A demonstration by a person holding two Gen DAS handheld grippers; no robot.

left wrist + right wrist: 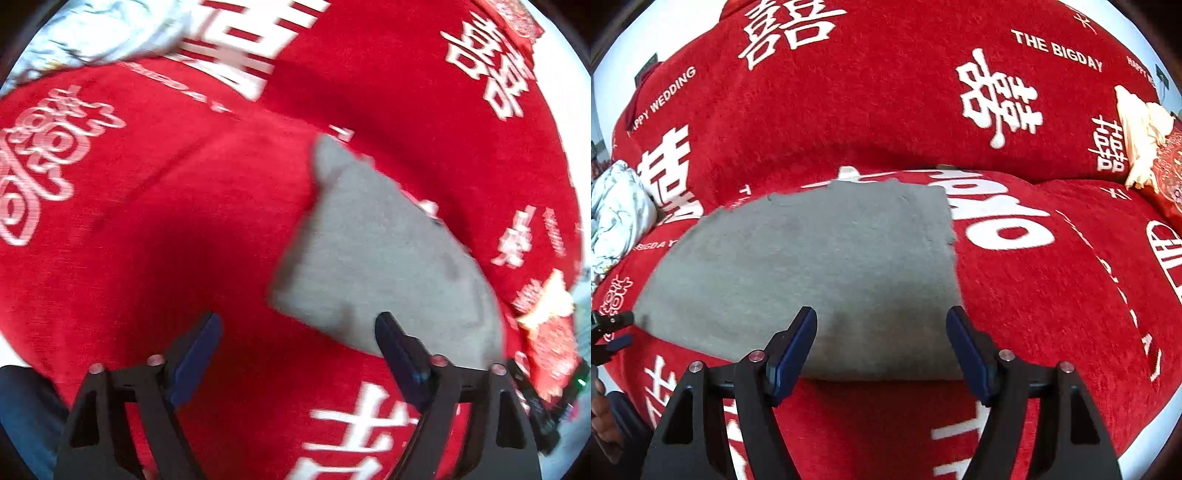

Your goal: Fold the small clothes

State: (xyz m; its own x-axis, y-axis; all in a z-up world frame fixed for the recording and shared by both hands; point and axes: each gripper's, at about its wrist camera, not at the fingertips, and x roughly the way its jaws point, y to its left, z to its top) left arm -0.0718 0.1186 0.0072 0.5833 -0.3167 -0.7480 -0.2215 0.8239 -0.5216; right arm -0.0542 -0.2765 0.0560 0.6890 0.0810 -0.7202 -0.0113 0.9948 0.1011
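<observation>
Right wrist view: right gripper (881,330) hanging released over grey garment's (820,258) near edge; left gripper (298,341) released too. Risk: pinching sofa cover (886,110) underneath.

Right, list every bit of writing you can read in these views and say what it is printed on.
"THE BIGDAY": white print on the red plush sofa cover, backrest.
"HAPPY WEDDING": the same cover, partly creased at its start.
"BIGDAY": the cover's seat, rest hidden.
Large white double-happiness characters: the same cover.
Left wrist view: the print is blurred, unreadable.
Grey folded cloth: no text.
</observation>
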